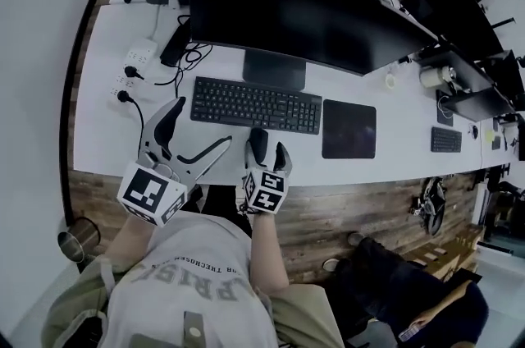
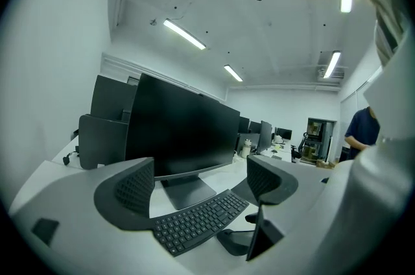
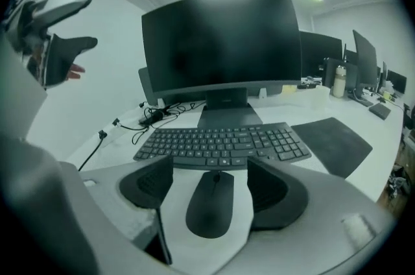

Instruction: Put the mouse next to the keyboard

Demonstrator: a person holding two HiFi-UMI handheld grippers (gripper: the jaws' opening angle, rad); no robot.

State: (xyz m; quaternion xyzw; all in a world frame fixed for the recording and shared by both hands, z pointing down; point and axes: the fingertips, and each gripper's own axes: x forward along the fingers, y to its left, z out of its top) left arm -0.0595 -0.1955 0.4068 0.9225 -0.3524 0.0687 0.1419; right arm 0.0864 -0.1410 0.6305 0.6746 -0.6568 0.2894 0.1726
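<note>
A black mouse [image 1: 257,146] [image 3: 211,202] lies on the white desk [image 1: 107,137], just in front of the front edge of the black keyboard [image 1: 255,104] [image 3: 224,145] [image 2: 198,222]. My right gripper [image 1: 267,149] [image 3: 212,181] straddles the mouse, open: bare desk shows between the mouse and each pad [image 3: 148,184]. My left gripper [image 1: 203,123] [image 2: 201,186] is held to the left of the mouse, tilted up toward the monitor, open wide with nothing between its fingers [image 2: 133,192].
A large black monitor [image 1: 299,14] stands behind the keyboard. A dark mouse pad [image 1: 349,129] [image 3: 331,144] lies to the keyboard's right. Power strips and cables [image 1: 135,71] sit at the left. A metal cup [image 1: 78,240] is below the desk's wooden front edge [image 1: 361,203].
</note>
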